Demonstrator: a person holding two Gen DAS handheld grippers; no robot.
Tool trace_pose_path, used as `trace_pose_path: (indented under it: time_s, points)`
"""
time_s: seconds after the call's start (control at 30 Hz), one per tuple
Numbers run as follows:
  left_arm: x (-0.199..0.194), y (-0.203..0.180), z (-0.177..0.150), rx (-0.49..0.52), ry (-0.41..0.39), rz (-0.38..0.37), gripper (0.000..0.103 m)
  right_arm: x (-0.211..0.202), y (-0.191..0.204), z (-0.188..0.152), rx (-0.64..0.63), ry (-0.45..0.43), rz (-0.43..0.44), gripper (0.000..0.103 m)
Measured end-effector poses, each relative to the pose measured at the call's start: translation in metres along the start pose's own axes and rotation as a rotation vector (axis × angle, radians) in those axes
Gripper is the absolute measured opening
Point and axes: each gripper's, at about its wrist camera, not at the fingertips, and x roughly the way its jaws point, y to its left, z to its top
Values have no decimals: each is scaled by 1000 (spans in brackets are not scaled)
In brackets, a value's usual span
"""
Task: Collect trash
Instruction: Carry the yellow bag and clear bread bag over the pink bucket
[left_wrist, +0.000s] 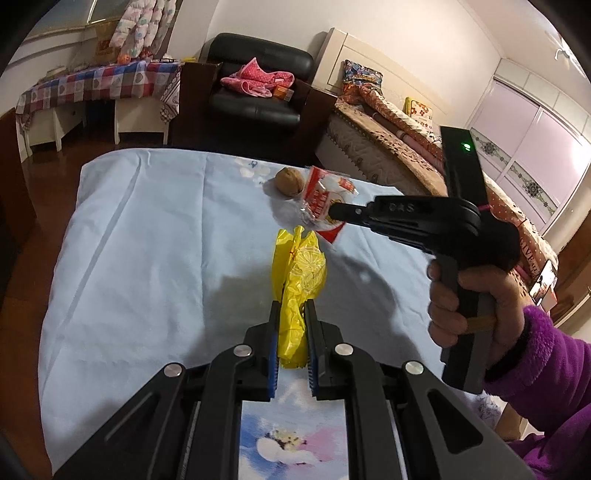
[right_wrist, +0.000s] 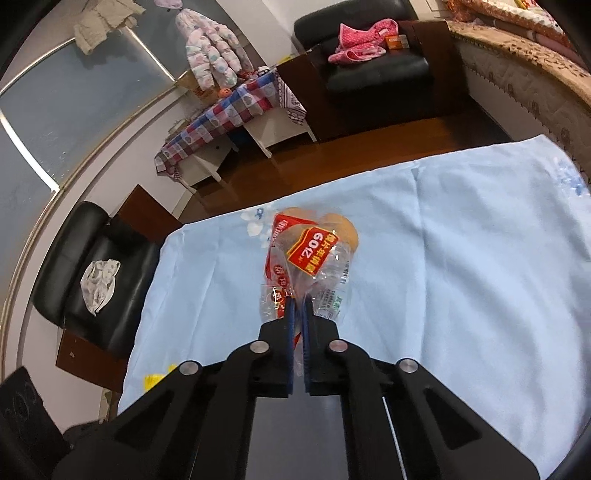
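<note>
We saw the left gripper (left_wrist: 291, 314) clamped on the yellow bag (left_wrist: 300, 284) over the sheet (left_wrist: 147, 240). The right gripper (right_wrist: 297, 306) pinched the clear wrapper (right_wrist: 310, 258), seemingly beside a walnut (left_wrist: 289, 180).

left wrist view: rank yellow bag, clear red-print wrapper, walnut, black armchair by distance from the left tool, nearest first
1. yellow bag, between the left tool fingers.
2. clear red-print wrapper, beyond it, slightly right.
3. walnut, just behind the wrapper.
4. black armchair, across the room.
</note>
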Motion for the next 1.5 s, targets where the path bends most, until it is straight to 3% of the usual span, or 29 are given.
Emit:
trace_pose_path:
  time_s: [0.57, 1.07, 1.5]
  points:
    - [-10, -56, 2, 28, -43, 24, 11, -103, -21, -45, -63, -41, -53, 4]
    - [5, -124, 9, 90, -32, -7, 11, -166, -50, -73, -80, -116, -120, 4]
    - [33, -192, 25, 151, -9, -74, 11, -212, -90, -73, -15, -207, -219, 4]
